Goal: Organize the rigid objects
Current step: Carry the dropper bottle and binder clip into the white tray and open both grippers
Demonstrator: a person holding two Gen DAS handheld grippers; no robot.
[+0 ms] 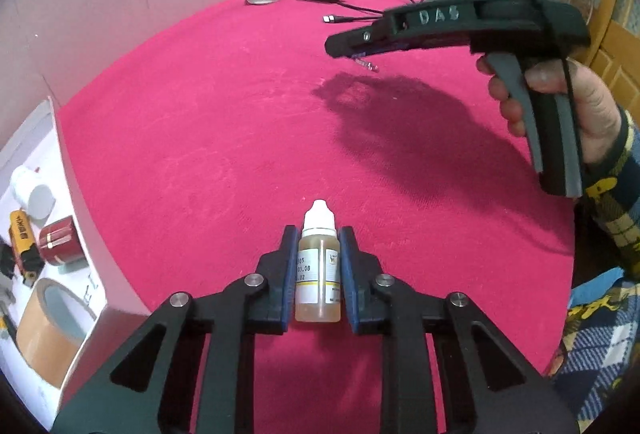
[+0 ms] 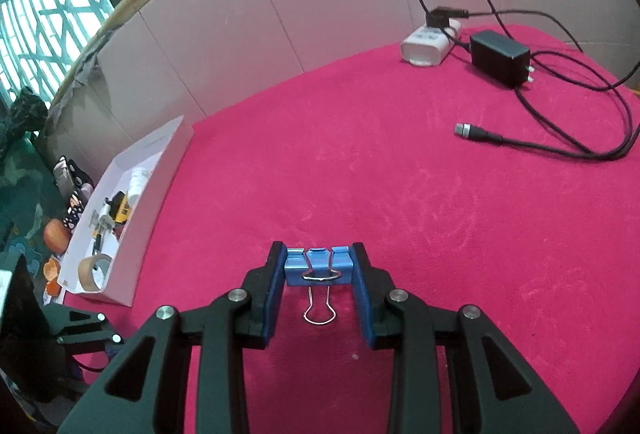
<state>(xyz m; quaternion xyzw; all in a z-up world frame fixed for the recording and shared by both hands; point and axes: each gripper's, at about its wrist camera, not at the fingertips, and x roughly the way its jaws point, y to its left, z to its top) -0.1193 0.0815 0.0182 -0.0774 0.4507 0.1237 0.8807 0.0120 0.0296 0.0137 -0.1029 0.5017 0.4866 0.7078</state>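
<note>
While both hands were busy gathering loose items for the white box (image 2: 160,153), the left gripper (image 1: 319,274) had its jaws pinching a small dropper bottle (image 1: 319,274) that stood upright on the red surface (image 1: 240,113), at six o'clock in the left wrist view. The right gripper (image 2: 319,274) had its jaws clamped on a blue binder clip (image 2: 319,266), which looked lifted clear of the surface, its wire handle hanging below.

The step in hand seemed to be the pick-up, with two things secured and neither yet put away. The next move probably called for carrying each to the box, which lay at nine o'clock at the surface's edge and already held a tape roll (image 1: 48,322), a red jar (image 1: 60,240) and a white bottle (image 1: 34,193); the items would need lowering into free space among these.

The dropper bottle was clear plastic with amber liquid, a white nozzle cap and a printed white label. The clip was glossy blue metal with silver wire.
</note>
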